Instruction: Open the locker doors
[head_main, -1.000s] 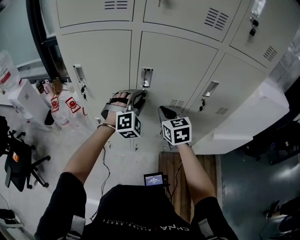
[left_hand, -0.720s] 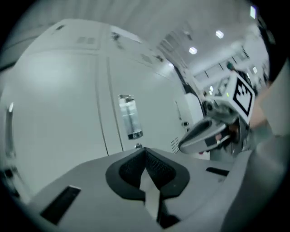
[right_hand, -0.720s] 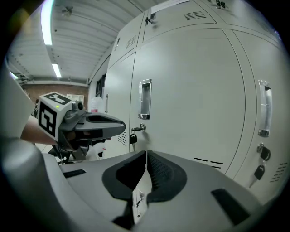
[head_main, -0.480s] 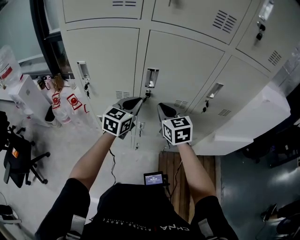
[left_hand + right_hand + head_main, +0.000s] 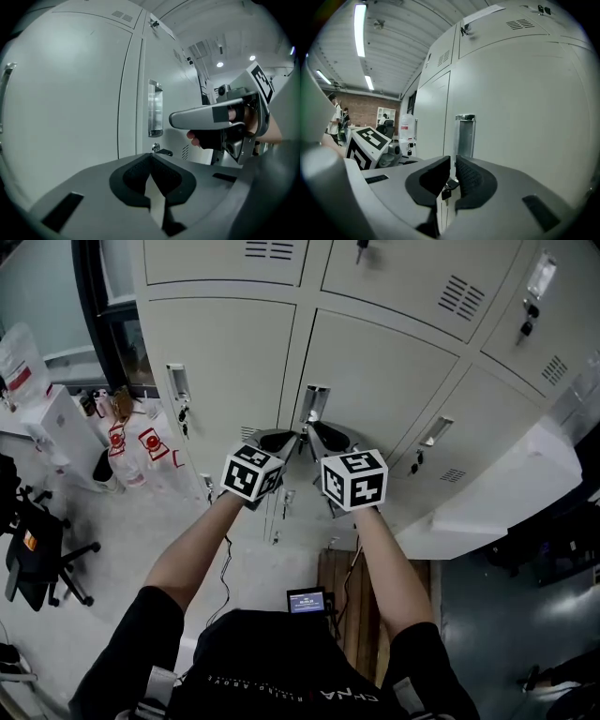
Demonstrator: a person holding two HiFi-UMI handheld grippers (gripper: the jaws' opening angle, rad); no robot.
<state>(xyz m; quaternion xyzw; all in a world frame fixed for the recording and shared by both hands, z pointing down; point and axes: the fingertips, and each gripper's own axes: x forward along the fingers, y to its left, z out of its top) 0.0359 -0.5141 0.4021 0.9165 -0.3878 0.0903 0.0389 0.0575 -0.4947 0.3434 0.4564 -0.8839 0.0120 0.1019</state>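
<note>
The middle locker door (image 5: 384, 381) stands closed, with a recessed metal handle (image 5: 316, 401) and a key (image 5: 302, 441) in the lock below it. My left gripper (image 5: 286, 438) is shut and empty just left of the key, its marker cube (image 5: 251, 472) behind it. My right gripper (image 5: 312, 431) is shut too, tips close under the handle. In the left gripper view the shut jaws (image 5: 151, 159) point at the key (image 5: 162, 151) and handle (image 5: 155, 108), and the right gripper (image 5: 211, 117) reaches in from the right. In the right gripper view the jaws (image 5: 453, 161) point at the handle (image 5: 465, 135), the key (image 5: 448, 186) dangling just beyond them.
Closed lockers flank the middle one, with handles at the left (image 5: 178, 382) and right (image 5: 435, 430). Water jugs (image 5: 127, 451) and an office chair (image 5: 33, 549) stand at the left. A white box (image 5: 487, 493) sits at the right, a wooden pallet (image 5: 342, 601) lies underfoot.
The left gripper has come off the handle, shut its jaws and rolled over. The right gripper has risen forward to the lock, beside the left one.
</note>
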